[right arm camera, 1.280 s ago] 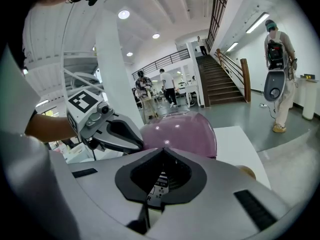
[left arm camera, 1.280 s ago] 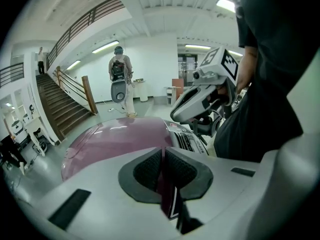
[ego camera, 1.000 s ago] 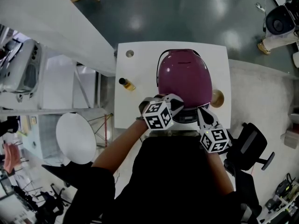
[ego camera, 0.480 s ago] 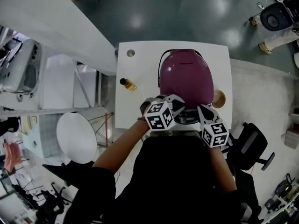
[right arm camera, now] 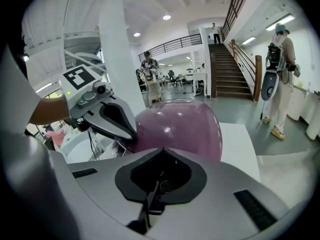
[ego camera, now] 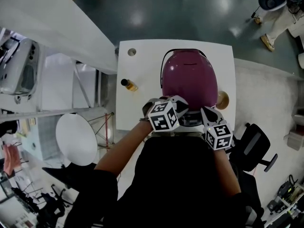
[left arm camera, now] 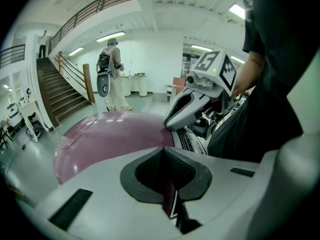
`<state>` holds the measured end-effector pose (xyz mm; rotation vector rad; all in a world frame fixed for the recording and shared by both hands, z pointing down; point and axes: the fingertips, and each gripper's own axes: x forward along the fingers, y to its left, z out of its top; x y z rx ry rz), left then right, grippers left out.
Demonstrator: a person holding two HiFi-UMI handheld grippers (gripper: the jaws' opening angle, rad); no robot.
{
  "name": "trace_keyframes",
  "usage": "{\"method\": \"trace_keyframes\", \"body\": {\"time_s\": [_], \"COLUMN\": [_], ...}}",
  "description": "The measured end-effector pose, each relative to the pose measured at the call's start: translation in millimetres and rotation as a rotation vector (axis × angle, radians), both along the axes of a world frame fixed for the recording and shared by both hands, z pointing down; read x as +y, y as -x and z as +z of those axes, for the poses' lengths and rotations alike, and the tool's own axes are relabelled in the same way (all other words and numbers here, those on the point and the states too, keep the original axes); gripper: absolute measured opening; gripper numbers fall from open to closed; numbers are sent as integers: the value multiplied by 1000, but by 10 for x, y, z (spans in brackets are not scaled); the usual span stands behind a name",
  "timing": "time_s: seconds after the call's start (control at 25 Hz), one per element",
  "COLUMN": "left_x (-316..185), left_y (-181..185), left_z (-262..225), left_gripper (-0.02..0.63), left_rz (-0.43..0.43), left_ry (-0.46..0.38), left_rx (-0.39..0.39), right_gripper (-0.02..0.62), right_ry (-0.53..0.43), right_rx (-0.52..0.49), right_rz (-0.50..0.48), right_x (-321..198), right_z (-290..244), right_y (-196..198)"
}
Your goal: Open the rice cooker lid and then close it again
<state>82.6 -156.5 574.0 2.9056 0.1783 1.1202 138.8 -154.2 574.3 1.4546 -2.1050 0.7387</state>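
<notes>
A maroon rice cooker stands on the white table with its domed lid down. Both grippers sit at its near front edge, by the grey control panel. The left gripper is shut with its tips at the lid's front left. To the front right, the right gripper is shut too. From the left gripper view, its own shut jaws point across the lid, and the right gripper rests on the lid's rim. The right gripper view shows the shut jaws, the cooker and the left gripper. Nothing is held.
A small amber bottle lies left of the cooker and a round wooden piece sits at its right. The table has a cable hole at its far left corner. An office chair stands at the right. A person walks in the background.
The right gripper has edged slightly toward the cooker's front. The left gripper has stayed where it was, and the lid remains down.
</notes>
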Motion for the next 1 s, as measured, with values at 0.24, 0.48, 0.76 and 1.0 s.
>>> {"method": "trace_keyframes", "body": {"time_s": [0.24,0.48,0.76,1.0], "left_x": [7,21,29,-83], "left_y": [0,-15,-2,81], "left_z": [11,4,5,-162], "left_gripper": [5,5,5,5], "left_rz": [11,7,19,-165], "left_ry": [13,8,-37,70], "left_rx": [-13,-5,14,173], "right_gripper": [0,0,0,0], "right_ry": [39,51,28,-50], "right_rx": [25,0,59,46], "right_rz": [-61,-35,-48,21], "right_x": [-2,15,7,-27], "right_z": [19,20,11,-211], "right_y": [24,-3,14,-11]}}
